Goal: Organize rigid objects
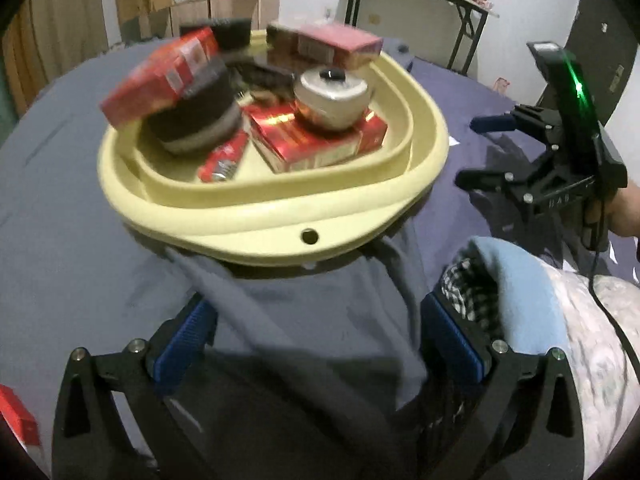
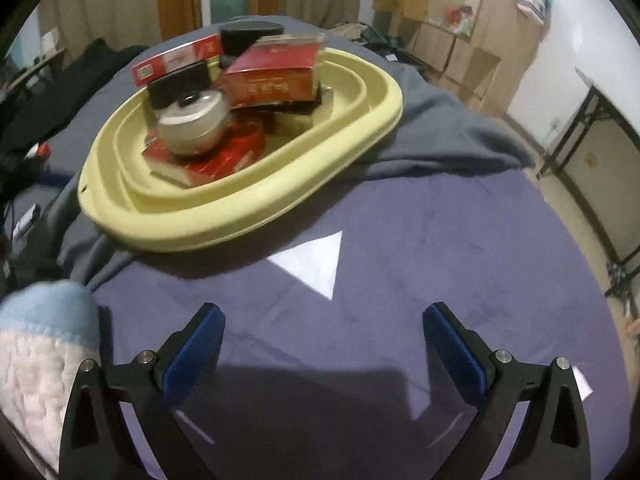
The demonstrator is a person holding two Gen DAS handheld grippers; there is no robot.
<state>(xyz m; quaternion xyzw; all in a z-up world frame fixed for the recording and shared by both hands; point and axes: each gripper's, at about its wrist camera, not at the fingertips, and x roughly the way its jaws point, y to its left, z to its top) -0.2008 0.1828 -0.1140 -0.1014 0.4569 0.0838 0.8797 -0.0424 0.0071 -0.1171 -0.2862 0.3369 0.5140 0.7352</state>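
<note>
A pale yellow, rounded plastic basin (image 1: 276, 216) sits on a surface covered with a purple-grey cloth (image 2: 400, 240); whether that surface is a bench or a bed cannot be told. Piled inside the basin are the rigid objects: a flat red foil-wrapped box (image 1: 316, 144) on its floor, a round white jar with a black knob on its lid (image 1: 332, 98) resting on top of that box, a long red carton (image 1: 160, 76) leaning across a dark cylindrical container (image 1: 200, 116), another red box (image 1: 340, 46) at the basin's far rim, and a small red packet (image 1: 224, 158) near its front wall.

The left gripper (image 1: 320, 344) hangs in front of the basin over a rumpled grey cloth (image 1: 312, 300), its blue-padded fingers (image 1: 184, 340) spread wide with nothing clamped. The right gripper (image 2: 324, 344) is to the basin's right, fingers (image 2: 192, 348) likewise wide apart and empty, above a white triangular paper scrap (image 2: 316, 260).
</note>
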